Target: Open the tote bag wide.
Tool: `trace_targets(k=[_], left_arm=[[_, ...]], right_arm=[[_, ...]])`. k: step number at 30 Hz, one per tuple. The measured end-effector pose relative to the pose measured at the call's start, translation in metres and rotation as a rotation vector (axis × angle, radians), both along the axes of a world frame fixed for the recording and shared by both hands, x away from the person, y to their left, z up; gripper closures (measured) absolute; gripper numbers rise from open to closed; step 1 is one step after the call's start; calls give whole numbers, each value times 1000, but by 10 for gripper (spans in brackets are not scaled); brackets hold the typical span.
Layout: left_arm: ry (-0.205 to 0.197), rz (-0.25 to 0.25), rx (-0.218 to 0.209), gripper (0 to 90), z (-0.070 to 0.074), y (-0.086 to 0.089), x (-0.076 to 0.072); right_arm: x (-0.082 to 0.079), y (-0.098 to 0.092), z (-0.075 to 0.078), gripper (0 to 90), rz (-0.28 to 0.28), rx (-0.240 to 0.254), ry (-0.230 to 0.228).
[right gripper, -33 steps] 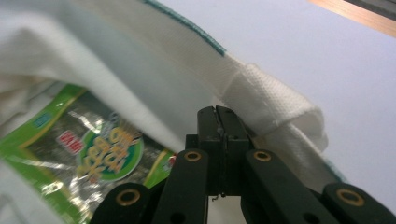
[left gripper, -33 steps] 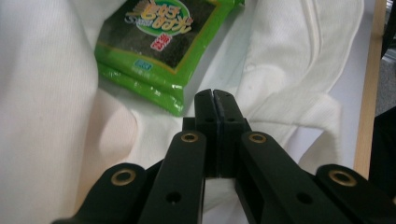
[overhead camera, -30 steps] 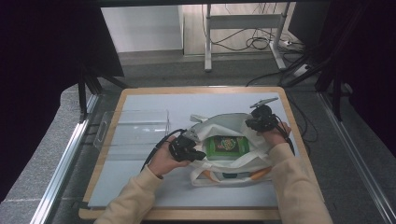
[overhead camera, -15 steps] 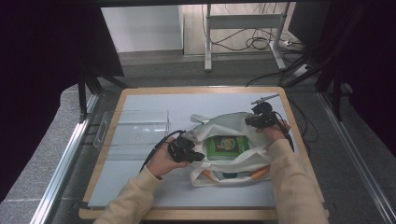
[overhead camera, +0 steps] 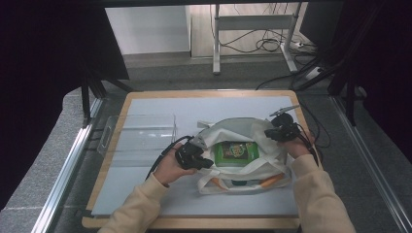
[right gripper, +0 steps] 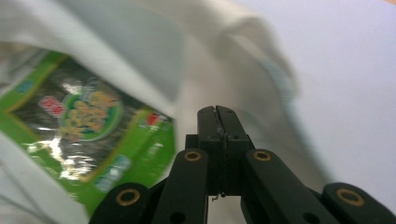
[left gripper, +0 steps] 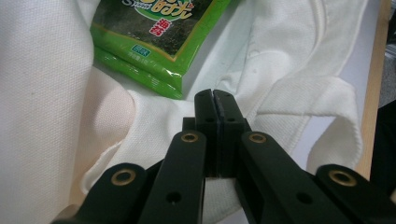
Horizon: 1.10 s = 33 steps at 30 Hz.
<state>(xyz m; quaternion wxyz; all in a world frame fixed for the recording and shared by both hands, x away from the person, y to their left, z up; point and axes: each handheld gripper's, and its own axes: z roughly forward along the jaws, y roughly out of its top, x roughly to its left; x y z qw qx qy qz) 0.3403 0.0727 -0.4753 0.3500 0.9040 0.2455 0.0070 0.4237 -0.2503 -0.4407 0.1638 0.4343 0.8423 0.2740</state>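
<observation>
Cloth bag (overhead camera: pixel 243 160), white and soft, lies open on the right half of the table (overhead camera: pixel 145 194) with a green snack packet (overhead camera: pixel 236 150) inside. Left gripper (overhead camera: pixel 206 164) sits at the bag's left rim, right gripper (overhead camera: pixel 268 134) at its right rim; both have jaws pressed together, and whether fabric is pinched cannot be told. The bag will likely sag and fold, so take it by the hemmed rim or strap (left gripper: pixel 327 112). The packet looks light, slick and crushable. A clear tray (overhead camera: pixel 138 133) stands left; the table edge is near on the right.
</observation>
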Motion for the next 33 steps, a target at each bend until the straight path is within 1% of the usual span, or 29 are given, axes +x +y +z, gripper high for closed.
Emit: trace_targets(k=[2, 4, 7, 10, 12, 14, 16, 19, 22, 25, 28, 29, 33], left_arm=[[3, 1, 0, 900, 0, 0, 0], [4, 2, -3, 900, 0, 1, 1], [4, 4, -3, 900, -1, 1, 1], [4, 3, -5, 900, 0, 1, 1], [4, 3, -5, 900, 0, 1, 1], [2, 4, -1, 900, -1, 1, 1], [3, 5, -2, 900, -1, 1, 1], [3, 6, -6, 900, -1, 1, 1], [-1, 5, -1, 900, 0, 0, 1], [-4, 6, -2, 900, 0, -1, 0], [-4, 5, -1, 900, 0, -1, 0], [-4, 5, -2, 900, -1, -1, 0], [-3, 6, -2, 900, -1, 0, 1]], right_arm=[[1, -9, 0, 888, -29, 1, -11], [4, -16, 0, 889, -40, 14, -10], [7, -22, -3, 889, -65, 15, -11], [10, -28, -7, 890, -81, 45, 8], [8, -27, -6, 889, -82, 47, -1], [1, -23, -1, 889, -62, 40, -21], [-10, -18, 6, 889, -23, 43, -42], [-26, -10, 14, 889, 39, 56, -49], [-41, -4, 16, 889, 85, 55, -34], [-50, 1, 12, 889, 111, 71, -6], [-56, 5, 8, 889, 129, 77, 19], [-57, 7, 7, 889, 140, 66, 24], [-58, 15, 2, 889, 163, 51, 46]])
